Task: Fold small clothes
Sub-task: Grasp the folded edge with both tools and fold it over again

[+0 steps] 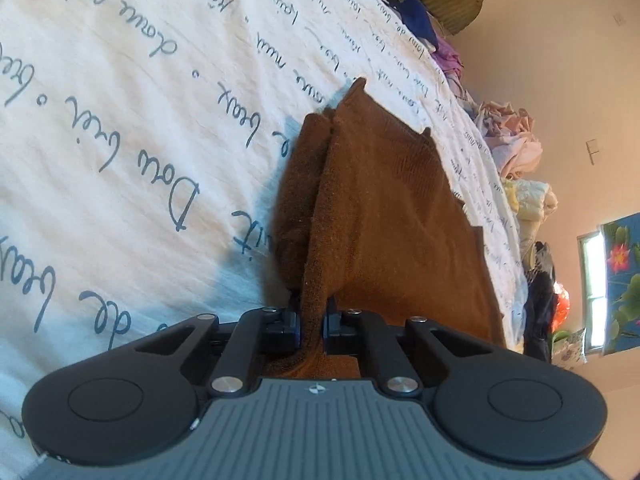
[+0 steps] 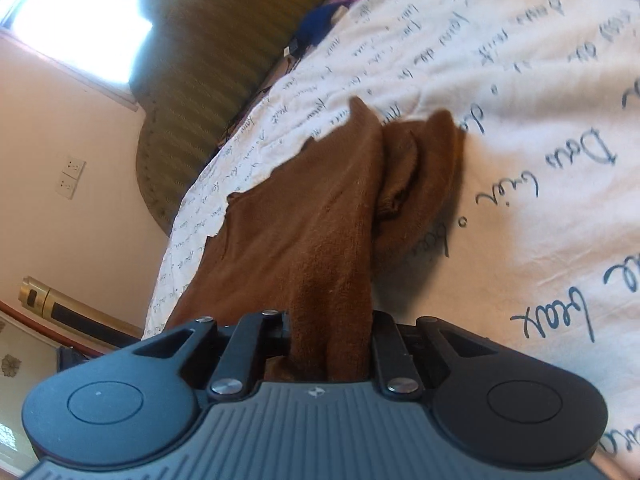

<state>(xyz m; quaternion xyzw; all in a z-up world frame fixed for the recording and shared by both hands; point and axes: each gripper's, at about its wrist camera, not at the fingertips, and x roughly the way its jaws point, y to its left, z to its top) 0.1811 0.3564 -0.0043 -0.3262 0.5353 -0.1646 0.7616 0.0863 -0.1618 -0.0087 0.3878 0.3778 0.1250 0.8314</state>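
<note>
Daylight filled both views. In the right wrist view the window was blown out to white glare, and the headboard beside it looked smeared. The left wrist view was sharper; the garment cast a soft bluish shadow on the sheet. Fisheye bending curved the edges, with dark vignetting in the corners.

1. Bed was covered by a white sheet with dark cursive print.
2. Brown knit garment lay partly on the sheet, bunched in folds.
3. Far edge carried a row of piled clothes: blue, purple, pink, pale.
</note>
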